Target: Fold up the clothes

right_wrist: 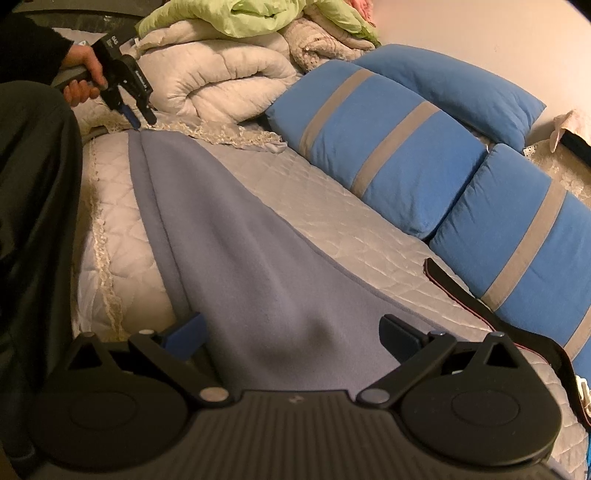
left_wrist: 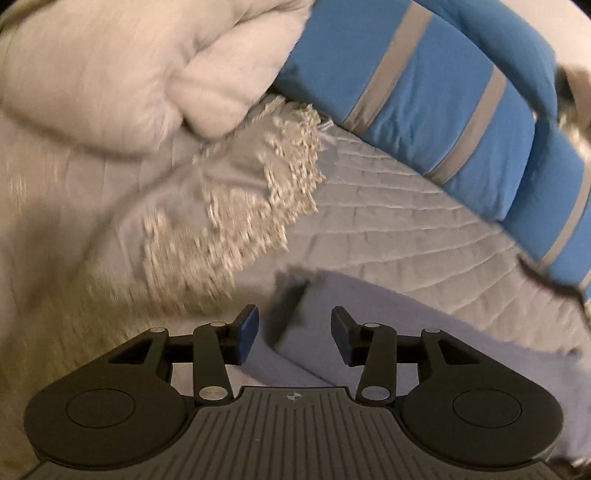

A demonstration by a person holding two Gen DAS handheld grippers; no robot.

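A lavender-blue garment [right_wrist: 229,240] lies spread lengthwise on the quilted bedcover [right_wrist: 332,192]. My right gripper [right_wrist: 291,332] stands wide open over its near end, with the cloth lying loose between the fingers. At the far corner of the garment, a hand [right_wrist: 83,74] holds my left gripper [right_wrist: 142,118], tips just at the cloth's edge. In the left wrist view the left gripper [left_wrist: 295,332] is open, and the garment [left_wrist: 369,332] lies below it. A dark blurred patch shows between the fingers; the pads do not press on it.
Blue pillows with grey stripes [right_wrist: 388,147] line the far side of the bed. A rolled white comforter [right_wrist: 221,77] and a green quilt [right_wrist: 251,18] are piled at the far end, beside a fringed lace cloth [left_wrist: 240,192]. A black strap [right_wrist: 480,295] lies by the pillows. The person's dark clothing [right_wrist: 33,184] fills the left.
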